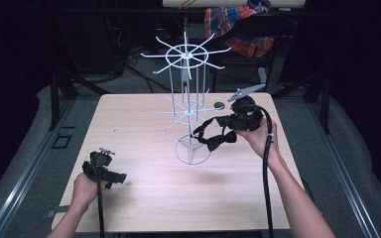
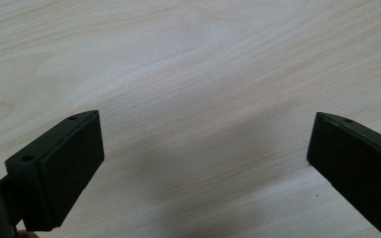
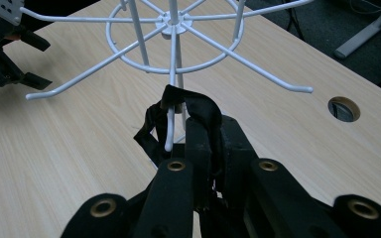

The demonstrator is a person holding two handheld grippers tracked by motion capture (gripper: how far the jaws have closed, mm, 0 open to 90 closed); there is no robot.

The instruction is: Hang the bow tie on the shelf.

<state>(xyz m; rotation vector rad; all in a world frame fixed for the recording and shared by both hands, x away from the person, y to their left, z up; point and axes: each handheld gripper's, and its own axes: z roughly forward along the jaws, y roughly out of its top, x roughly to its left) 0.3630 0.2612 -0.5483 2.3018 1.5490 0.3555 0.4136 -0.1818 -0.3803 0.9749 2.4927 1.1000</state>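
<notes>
A white wire rack (image 1: 186, 54) with two wheels of spokes stands on the wooden table (image 1: 129, 119), on a ring base (image 1: 192, 148). My right gripper (image 1: 224, 122) is beside the lower wheel, shut on the black strap (image 3: 198, 106) of a bow tie (image 1: 222, 140) that hangs below it. In the right gripper view the strap loops over one spoke (image 3: 169, 131) of the lower wheel (image 3: 171, 22), just ahead of my right gripper (image 3: 206, 129). My left gripper (image 1: 118, 177) sits low at the table's near left. Its jaws stand wide open over bare wood, seen in the left gripper view (image 2: 203, 163).
A round cable hole (image 1: 219, 105) lies in the table behind the rack, also seen as a hole (image 3: 344, 109) in the right gripper view. A plaid cloth (image 1: 238, 25) hangs on a frame beyond the far edge. Dark floor surrounds the table.
</notes>
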